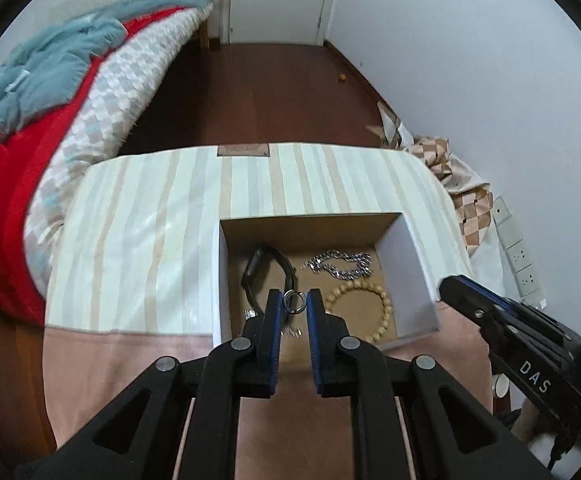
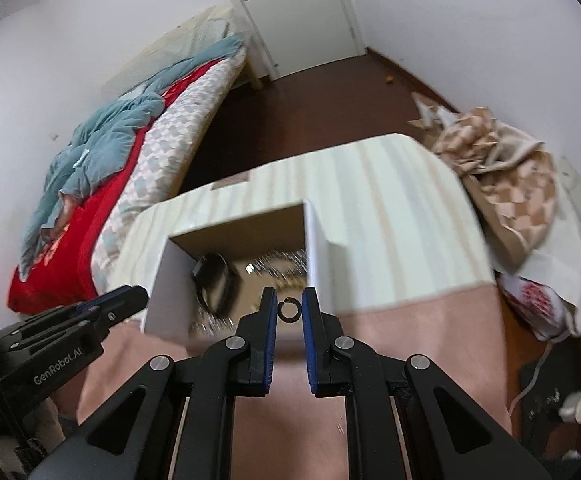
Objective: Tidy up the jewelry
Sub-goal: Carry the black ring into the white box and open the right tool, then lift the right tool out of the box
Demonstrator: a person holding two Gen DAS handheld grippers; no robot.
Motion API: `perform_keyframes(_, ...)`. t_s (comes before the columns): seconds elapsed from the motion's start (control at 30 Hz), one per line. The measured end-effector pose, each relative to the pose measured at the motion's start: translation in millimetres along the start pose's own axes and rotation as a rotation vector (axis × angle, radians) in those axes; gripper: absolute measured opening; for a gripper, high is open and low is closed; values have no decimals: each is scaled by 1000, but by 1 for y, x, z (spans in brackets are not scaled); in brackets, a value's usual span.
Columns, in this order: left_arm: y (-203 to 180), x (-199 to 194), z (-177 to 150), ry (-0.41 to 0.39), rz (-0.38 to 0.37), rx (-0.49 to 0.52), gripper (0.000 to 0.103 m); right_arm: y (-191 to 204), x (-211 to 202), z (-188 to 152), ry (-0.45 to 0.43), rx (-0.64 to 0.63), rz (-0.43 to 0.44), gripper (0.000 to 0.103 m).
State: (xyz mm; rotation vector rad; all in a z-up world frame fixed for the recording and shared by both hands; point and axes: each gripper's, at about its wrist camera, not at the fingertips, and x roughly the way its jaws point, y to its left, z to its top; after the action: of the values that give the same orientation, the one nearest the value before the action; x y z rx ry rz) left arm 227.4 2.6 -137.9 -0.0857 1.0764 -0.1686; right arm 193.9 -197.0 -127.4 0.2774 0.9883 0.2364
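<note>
Left gripper point(image 1: 293, 300): clamped on a silver ring point(image 1: 293, 302), held between the blue pads over the near part of the open box point(image 1: 410, 280).
Right gripper point(image 2: 289, 306): closed on a dark ring point(image 2: 289, 310), pinched at the fingertips, just in front of the box's near edge.
Box contents: a black watch point(image 1: 264, 272), a silver chain point(image 1: 340, 264) and a beaded bracelet point(image 1: 364, 308) are seen lying on the bottom.
Box position: set on a striped surface point(image 1: 150, 220).
</note>
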Motion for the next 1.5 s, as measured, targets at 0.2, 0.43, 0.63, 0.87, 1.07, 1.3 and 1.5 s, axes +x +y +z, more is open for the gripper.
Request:
perform_keyframes(0.2, 17, 33, 22, 96, -57, -65, 10, 3, 62, 34, 168, -4, 97, 13)
perform_keyframes(0.43, 29, 46, 32, 165, -76, -149, 14, 6, 100, 43, 306, 20, 170, 14)
perform_keyframes(0.63, 30, 31, 38, 103, -44, -139, 68, 5, 91, 48, 269, 44, 169, 31)
perform_keyframes(0.87, 34, 16, 31, 65, 70, -106, 96, 4, 60, 48, 187, -5, 49, 38)
perform_keyframes(1.07, 34, 5, 5, 22, 188, -64, 103, 16, 41, 31, 153, -138, -208, 72)
perform_keyframes(1.3, 32, -2, -22, -3, 252, -46, 103, 20, 32, 7, 156, -179, -318, 98)
perform_keyframes(1.5, 29, -27, -31, -48, 261, -52, 103, 25, 11, -1, 130, -181, -340, 102)
